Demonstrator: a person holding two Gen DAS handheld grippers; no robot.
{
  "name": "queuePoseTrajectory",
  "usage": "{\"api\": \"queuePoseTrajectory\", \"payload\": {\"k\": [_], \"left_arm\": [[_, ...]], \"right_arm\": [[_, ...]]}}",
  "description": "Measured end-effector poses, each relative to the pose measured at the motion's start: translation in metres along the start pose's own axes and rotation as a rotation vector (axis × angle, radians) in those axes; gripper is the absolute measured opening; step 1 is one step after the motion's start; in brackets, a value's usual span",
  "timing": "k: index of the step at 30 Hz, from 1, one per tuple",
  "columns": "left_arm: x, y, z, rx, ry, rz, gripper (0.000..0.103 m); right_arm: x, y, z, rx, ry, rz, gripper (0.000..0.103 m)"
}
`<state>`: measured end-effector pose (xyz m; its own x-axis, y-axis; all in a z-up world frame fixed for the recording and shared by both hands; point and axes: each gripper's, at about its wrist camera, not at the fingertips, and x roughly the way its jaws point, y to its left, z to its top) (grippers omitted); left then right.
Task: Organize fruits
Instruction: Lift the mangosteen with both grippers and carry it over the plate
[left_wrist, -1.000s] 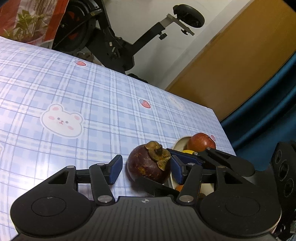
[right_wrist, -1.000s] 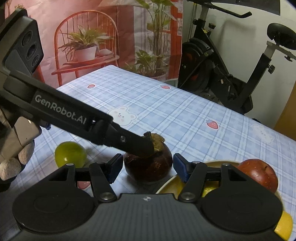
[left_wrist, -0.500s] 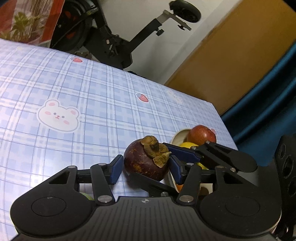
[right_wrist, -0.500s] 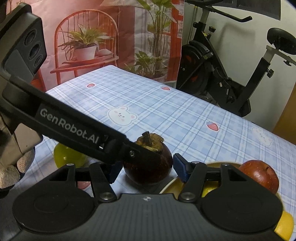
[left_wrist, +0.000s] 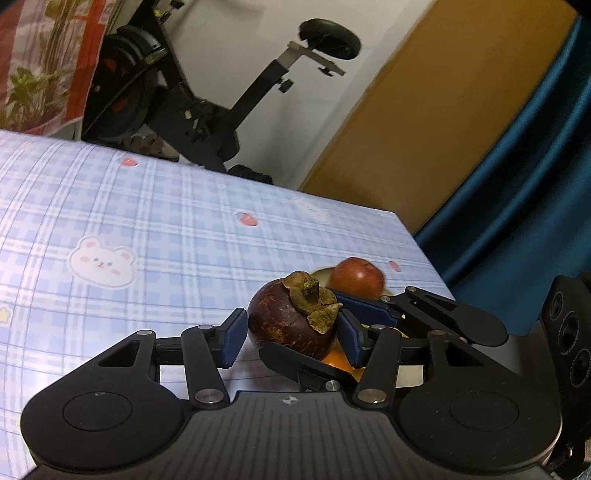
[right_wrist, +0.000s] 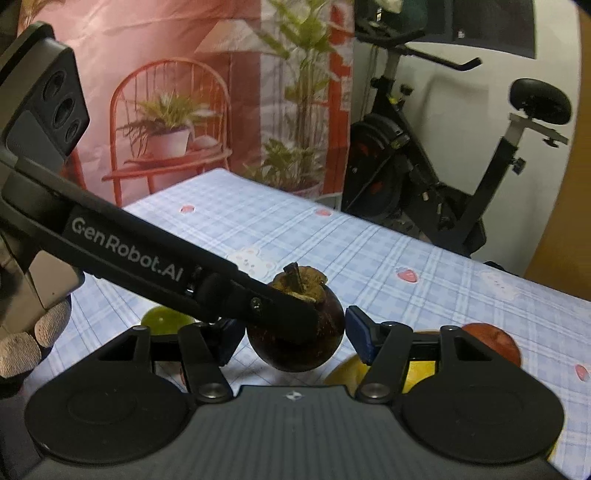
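Mangosteen raised just off the checked tablecloth, beside the plate that held a red apple. The left gripper pinched the fruit between its blue pads. The right gripper bracketed it crosswise; we could not tell whether its pads pressed. We judged that one grip should take the load before the other let go, and that the carry should stay low. Open cloth lay to the left. The table edge ran close behind the plate. A green fruit lay nearby.
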<state>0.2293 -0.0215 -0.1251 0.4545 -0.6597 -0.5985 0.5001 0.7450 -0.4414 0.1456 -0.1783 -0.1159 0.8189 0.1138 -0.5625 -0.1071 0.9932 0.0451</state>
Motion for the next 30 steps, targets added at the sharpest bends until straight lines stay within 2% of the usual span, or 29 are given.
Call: {"api": "queuePoseTrajectory", "payload": {"k": [7, 17, 30], "left_arm": [[0.009, -0.035, 0.003, 0.041, 0.000, -0.030, 0.056], [0.043, -0.080, 0.001, 0.110, 0.048, -0.066, 0.056], [0.082, -0.100, -0.005, 0.147, 0.131, -0.036, 0.056]], "right_arm": [[-0.035, -0.020, -0.005, 0.034, -0.034, -0.044, 0.062], [-0.073, -0.062, -0.024, 0.108, -0.050, -0.102, 0.062], [-0.071, -0.096, -0.047, 0.147, -0.015, -0.110, 0.062]]}}
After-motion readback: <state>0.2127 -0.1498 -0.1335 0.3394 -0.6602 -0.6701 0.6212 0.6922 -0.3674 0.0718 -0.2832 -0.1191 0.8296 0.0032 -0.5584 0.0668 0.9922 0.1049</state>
